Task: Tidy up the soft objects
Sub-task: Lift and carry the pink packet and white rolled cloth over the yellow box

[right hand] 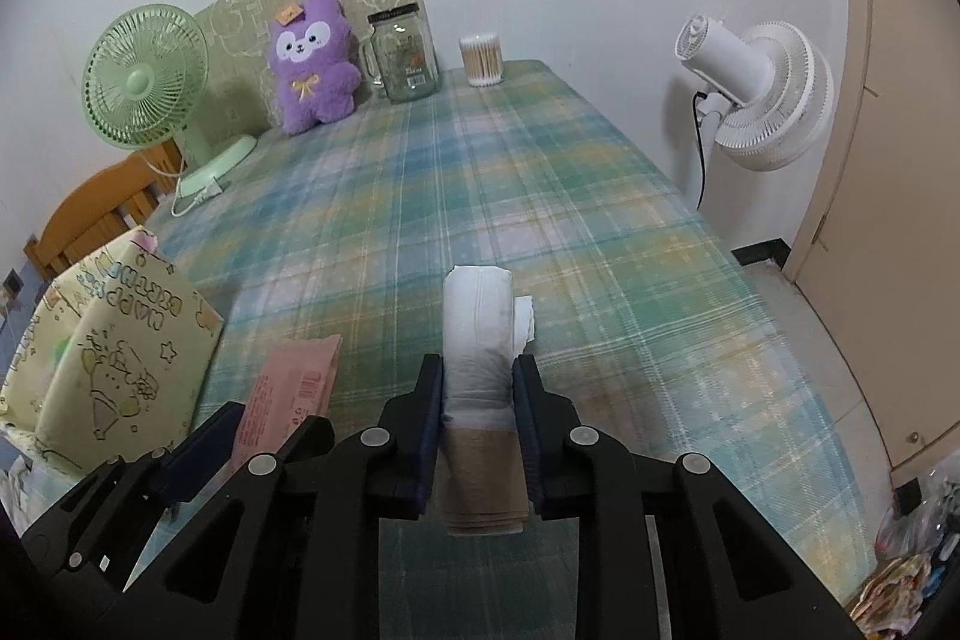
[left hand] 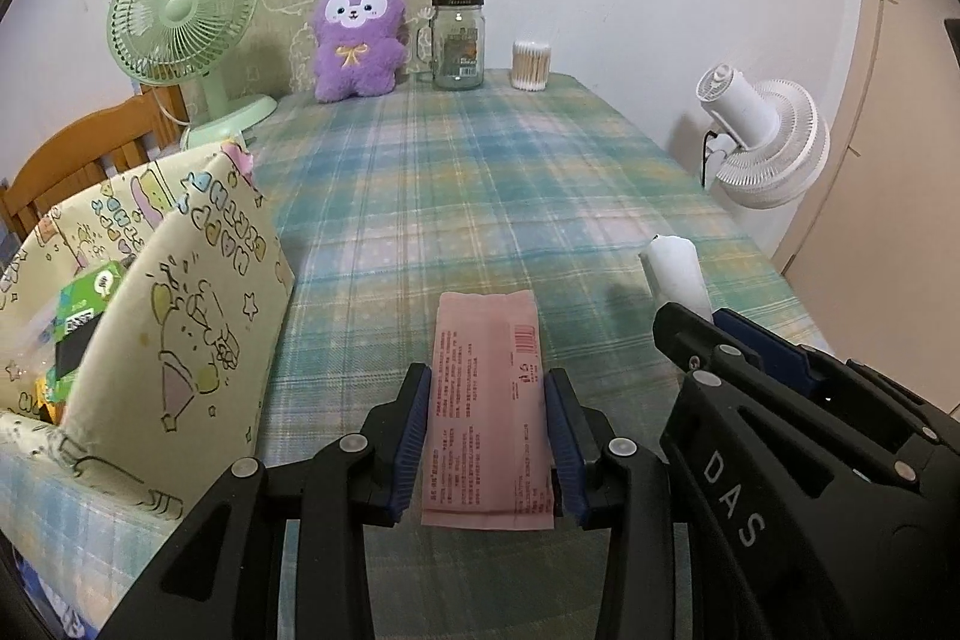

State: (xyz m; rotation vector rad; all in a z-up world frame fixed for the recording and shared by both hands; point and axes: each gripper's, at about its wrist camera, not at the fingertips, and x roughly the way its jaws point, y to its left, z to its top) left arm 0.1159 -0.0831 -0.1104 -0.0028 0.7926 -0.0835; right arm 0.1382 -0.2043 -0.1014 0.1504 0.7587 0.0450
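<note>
My left gripper is shut on a flat pink packet with printed text and a barcode, held above the plaid tablecloth. To its right my right gripper is shut on a rolled white and tan cloth, also lifted off the table. The same roll pokes up in the left wrist view, and the pink packet shows at the lower left of the right wrist view. A cream fabric bin with cartoon print stands at the left, with green packets inside.
At the far edge stand a purple plush, a glass jar, a tub of cotton swabs and a green desk fan. A white fan stands off the table's right side. A wooden chair is behind the bin.
</note>
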